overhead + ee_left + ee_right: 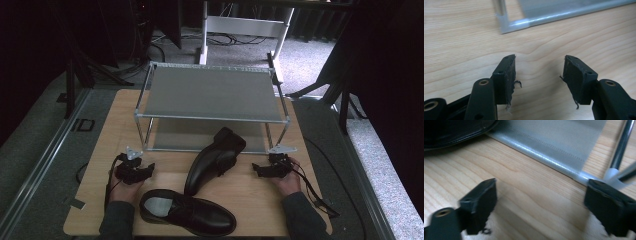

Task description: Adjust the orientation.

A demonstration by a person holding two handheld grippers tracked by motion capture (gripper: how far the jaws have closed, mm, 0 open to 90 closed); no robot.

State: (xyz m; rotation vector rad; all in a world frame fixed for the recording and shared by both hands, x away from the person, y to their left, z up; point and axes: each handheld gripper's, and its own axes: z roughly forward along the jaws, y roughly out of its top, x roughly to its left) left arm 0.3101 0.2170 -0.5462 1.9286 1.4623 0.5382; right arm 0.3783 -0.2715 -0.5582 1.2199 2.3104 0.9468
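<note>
On table — both grippers' fingers apart, empty — two black shoes between them

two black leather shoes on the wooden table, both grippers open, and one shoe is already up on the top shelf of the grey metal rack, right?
Not quite. The top shelf of the grey metal rack is bare in the high view. Both black leather shoes lie on the wooden table. The left gripper and right gripper are open.

We see a two-tier metal shoe rack on a wooden table, white desk frame behind.
</note>
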